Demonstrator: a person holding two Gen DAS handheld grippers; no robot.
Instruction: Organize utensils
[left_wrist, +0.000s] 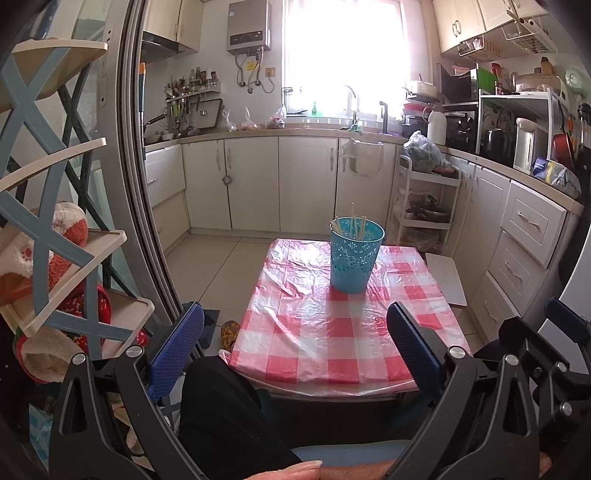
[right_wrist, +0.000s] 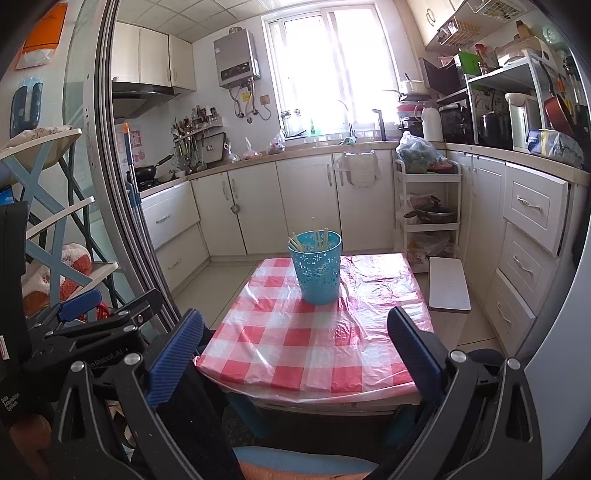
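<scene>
Left wrist: blue basket (left_wrist: 354, 254) w/ chopsticks (left_wrist: 352, 223) upright on checked table (left_wrist: 325, 339), both claws released.

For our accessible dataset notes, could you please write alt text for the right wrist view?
A blue perforated cup holding pale chopsticks stands on a small table with a red-and-white checked cover, in a kitchen. The right gripper is open and empty in the foreground; the left gripper shows at the left edge.

Bright window (right_wrist: 325, 70) lights white kitchen cabinets (right_wrist: 255, 210) and pale tiled floor (right_wrist: 221, 288).
</scene>
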